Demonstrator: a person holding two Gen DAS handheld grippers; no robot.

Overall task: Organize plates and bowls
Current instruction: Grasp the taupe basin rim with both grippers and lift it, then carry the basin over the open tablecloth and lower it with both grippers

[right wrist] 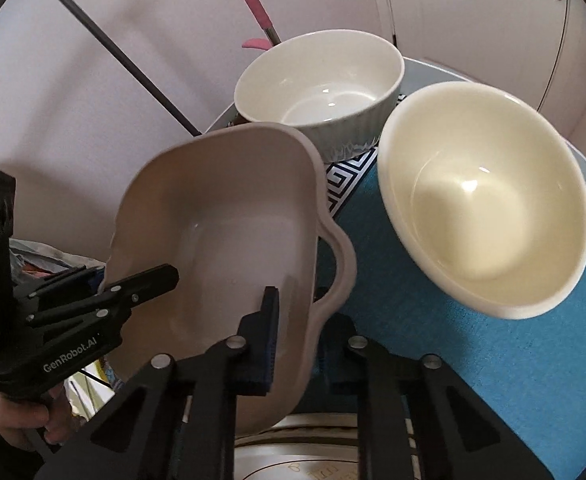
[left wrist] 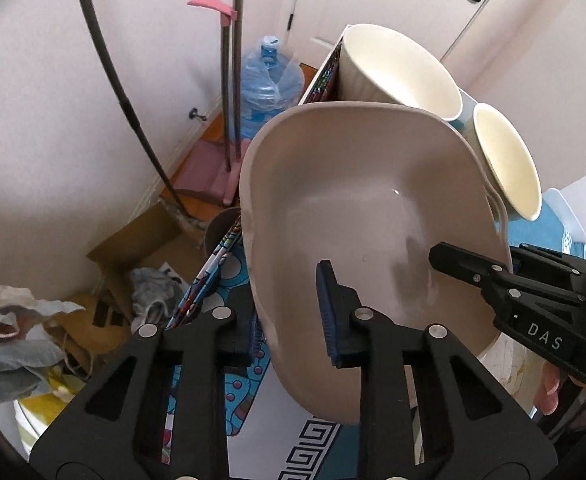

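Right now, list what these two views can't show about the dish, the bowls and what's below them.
- Left wrist view: the beige baking dish hides the cream bowl's lower side and the ribbed bowl's base.
- Right wrist view: the dish and the right gripper cover the plate below; its bottom is cut off.
- Neither view shows the dish's underside.

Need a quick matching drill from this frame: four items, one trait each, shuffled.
Items:
1. ribbed bowl
2. cream bowl
3. beige dish
4. mat

Traits:
A. blue, under the bowls
B. gripped at opposite rims by both claws
C. farthest back, fluted outer wall
D. smooth, right of the dish in the right wrist view

Pairs: 1-C, 2-D, 3-B, 4-A

The left claw and the right claw each pinch the dish wall.
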